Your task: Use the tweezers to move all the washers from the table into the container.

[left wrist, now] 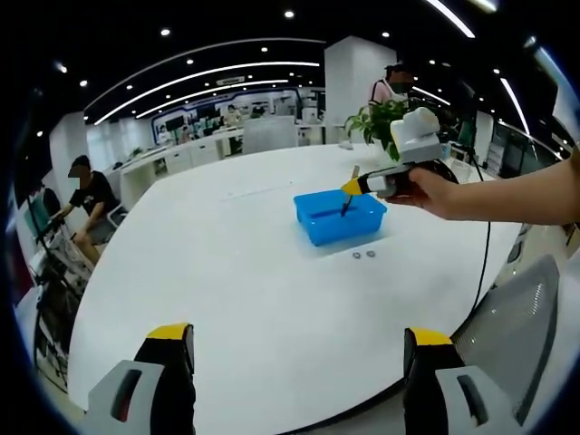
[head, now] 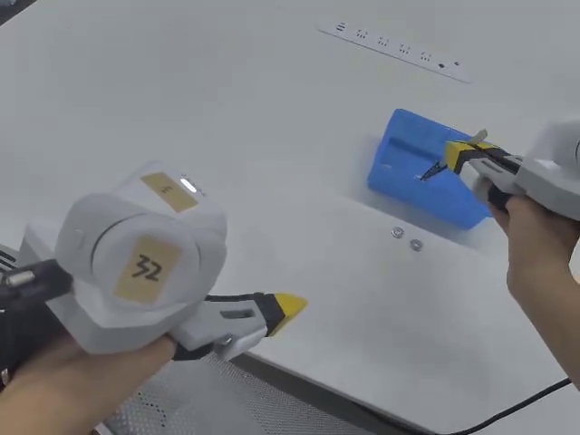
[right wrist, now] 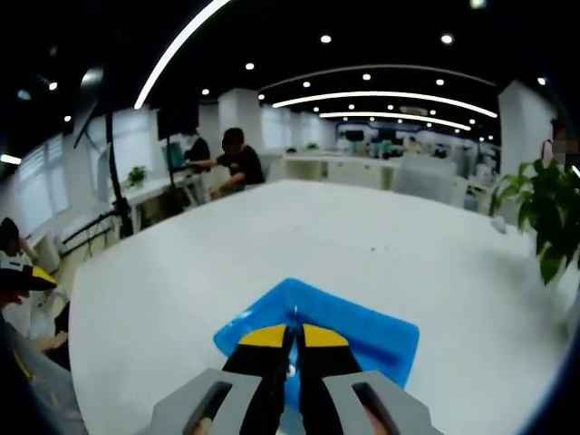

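Observation:
A blue container (head: 412, 145) stands on the white table, right of centre. Two small washers (head: 397, 233) (head: 416, 245) lie on the table just in front of it. My right gripper (head: 464, 154) is shut on the tweezers (head: 433, 169), whose tips point down into the container; whether they hold a washer is too small to tell. The right gripper view looks along the shut jaws (right wrist: 293, 340) at the container (right wrist: 362, 331) below. My left gripper (head: 285, 313) hovers at the table's near edge, open with nothing in it (left wrist: 297, 349). From there the container (left wrist: 326, 227), washers (left wrist: 364, 255) and right gripper (left wrist: 367, 186) sit ahead.
A white power strip (head: 399, 47) lies at the far side of the table. A black cable (head: 507, 412) runs off the near right edge. A chair back (left wrist: 521, 317) stands by the table's right side, and a potted plant (left wrist: 381, 118) behind it. People sit at desks in the background.

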The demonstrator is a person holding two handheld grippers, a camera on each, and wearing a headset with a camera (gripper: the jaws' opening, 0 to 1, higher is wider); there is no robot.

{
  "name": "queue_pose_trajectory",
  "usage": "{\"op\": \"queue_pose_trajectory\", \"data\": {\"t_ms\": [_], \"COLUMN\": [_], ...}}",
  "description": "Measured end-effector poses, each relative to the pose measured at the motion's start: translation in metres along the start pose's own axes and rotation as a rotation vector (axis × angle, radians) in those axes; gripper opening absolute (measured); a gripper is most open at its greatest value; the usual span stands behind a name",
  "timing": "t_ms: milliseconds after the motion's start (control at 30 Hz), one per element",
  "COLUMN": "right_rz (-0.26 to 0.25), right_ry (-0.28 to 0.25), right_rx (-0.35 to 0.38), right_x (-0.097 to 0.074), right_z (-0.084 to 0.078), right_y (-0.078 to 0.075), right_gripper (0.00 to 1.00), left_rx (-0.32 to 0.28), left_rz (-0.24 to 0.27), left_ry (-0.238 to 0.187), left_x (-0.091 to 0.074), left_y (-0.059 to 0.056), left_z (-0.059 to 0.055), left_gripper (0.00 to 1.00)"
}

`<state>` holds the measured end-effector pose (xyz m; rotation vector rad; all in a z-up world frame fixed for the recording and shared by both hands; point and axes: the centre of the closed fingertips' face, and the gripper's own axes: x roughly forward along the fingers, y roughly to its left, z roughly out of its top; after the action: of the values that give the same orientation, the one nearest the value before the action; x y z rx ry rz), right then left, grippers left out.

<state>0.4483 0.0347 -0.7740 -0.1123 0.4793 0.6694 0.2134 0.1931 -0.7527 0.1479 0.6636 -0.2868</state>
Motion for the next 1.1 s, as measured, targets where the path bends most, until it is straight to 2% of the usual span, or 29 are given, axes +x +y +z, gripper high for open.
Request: {"op": "queue_pose_trajectory", "data": {"t_ms": [133,667,833,933,1100], "right_rz": [0.001,0.001,-0.006,-0.005,-0.001], "right_ry": [0.011,0.029,0.034,0.014,-0.037], "right_rx": [-0.003,-0.013,0.027,0.034,0.047], "right_x": [0.006,0.009,0.006,0.001,-0.016], "right_z": [-0.003,-0.011,-0.011,-0.004,0.014], "right_y": [0.001,0.004,0.001,0.002,0.004], "right_gripper": [0.0,0.01,0.01,0.01,0.01], "left_rx": [-0.005,0.005,0.008,0.009,0.007], "left_rz": [0.003,0.0,0.0,0.002,0.001], "left_ry": [0.0,0.007,0.001,-0.001,-0.003], "left_x": [0.0,0.001,0.0,-0.001,-0.002], "left_y": [0.001,0.001,0.0,0.0,0.0], "left_z": [0.0,0.0,0.002,0.002,0.001], "left_gripper": [0.98,0.98,0.98,0.98,0.98]}}
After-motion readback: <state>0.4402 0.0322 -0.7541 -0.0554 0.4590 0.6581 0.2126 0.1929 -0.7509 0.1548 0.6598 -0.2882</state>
